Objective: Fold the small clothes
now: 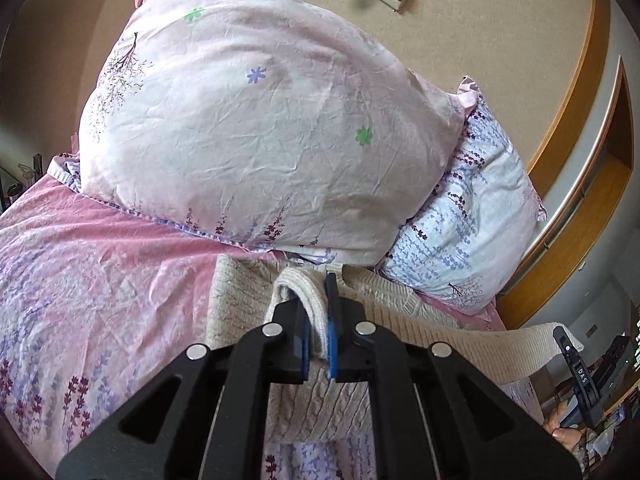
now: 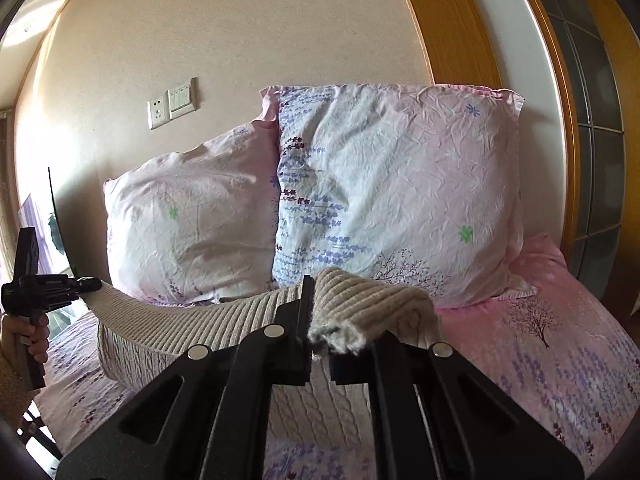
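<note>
A cream cable-knit sweater (image 1: 320,408) hangs between my two grippers above the pink floral bed; its ribbed hem (image 1: 480,348) stretches from one to the other. My left gripper (image 1: 318,320) is shut on one corner of the hem, and it also shows at the far left of the right wrist view (image 2: 86,284), held by a hand. My right gripper (image 2: 320,332) is shut on the other corner of the sweater (image 2: 360,308), whose body (image 2: 312,412) droops below. The right gripper also shows at the right edge of the left wrist view (image 1: 568,344).
Two floral pillows (image 1: 256,128) (image 2: 400,192) lean against the wall at the head of the bed. The pink floral sheet (image 1: 80,288) (image 2: 540,360) lies below. A wall socket and switch (image 2: 172,102) sit above the pillows. A wooden frame (image 2: 568,160) stands to the right.
</note>
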A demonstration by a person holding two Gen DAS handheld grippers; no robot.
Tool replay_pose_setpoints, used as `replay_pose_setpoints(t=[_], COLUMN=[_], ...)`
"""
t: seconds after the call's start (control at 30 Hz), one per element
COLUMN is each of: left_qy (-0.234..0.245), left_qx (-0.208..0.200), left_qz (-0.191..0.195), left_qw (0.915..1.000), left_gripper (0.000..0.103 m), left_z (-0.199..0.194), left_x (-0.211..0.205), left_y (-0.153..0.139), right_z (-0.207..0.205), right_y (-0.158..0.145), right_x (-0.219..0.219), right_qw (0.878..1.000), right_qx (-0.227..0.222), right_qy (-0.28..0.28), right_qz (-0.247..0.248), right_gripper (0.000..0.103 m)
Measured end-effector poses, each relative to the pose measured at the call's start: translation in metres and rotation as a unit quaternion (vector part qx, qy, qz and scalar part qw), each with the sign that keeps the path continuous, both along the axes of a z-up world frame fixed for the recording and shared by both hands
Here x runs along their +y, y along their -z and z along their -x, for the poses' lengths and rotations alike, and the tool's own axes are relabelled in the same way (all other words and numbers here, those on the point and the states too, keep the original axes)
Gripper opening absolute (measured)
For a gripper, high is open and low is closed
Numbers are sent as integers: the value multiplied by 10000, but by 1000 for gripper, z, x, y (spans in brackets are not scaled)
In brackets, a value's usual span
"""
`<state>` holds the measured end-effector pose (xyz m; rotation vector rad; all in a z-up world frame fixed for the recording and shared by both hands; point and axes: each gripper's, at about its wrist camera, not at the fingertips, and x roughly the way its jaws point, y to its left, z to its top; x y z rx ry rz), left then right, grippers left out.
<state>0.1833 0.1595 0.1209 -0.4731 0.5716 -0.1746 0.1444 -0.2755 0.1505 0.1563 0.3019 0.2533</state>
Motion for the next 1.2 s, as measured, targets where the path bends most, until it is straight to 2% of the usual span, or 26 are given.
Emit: replay_pose_setpoints(t=[0.17,0.27,0.37,0.47,0.67,0.87,0.93,0.97,1.03,1.13,1.2], left_qy=[-88,-98,-98,-126,-113,-85,-77,-79,-36,43,80], left_qx=[234,515,784,969,1148,1304,1347,1371,1390,1389,1299], left_qz=[-137,-288,-393,-408,-459,-355,-317,-288,-158,10,-35], left_qw=[9996,9982,9961,9944,9923,9908,9903,9901,9902,9903,9915], left_gripper=[6,6,6,6,6,7,8,11,15,32,42], left_z=[-45,-74,-95,-110,-126,-137,-139,-139,-139,-131,-122], left_x=[-6,-12,-19,-22,-27,-30,-30,-30,-29,-25,-22], left_y=[17,37,58,73,89,101,103,103,101,92,83], right_z=[-47,-82,-112,-132,-154,-172,-177,-179,-178,-166,-153], right_y=[18,43,69,89,104,112,116,118,118,107,96], right_x=[4,3,-1,-5,-7,-9,-10,-11,-13,-20,-28], right_qw=[9993,9950,9846,9750,9666,9566,9524,9495,9472,9502,9537], right_qx=[331,920,1604,2020,2317,2618,2754,2840,2899,2807,2709], right_qy=[189,378,629,800,907,959,917,887,848,812,788], right_qz=[-18,-85,-277,-463,-620,-850,-932,-995,-1077,-1081,-1041], right_gripper=[6,6,6,6,6,6,13,16,27,40,42])
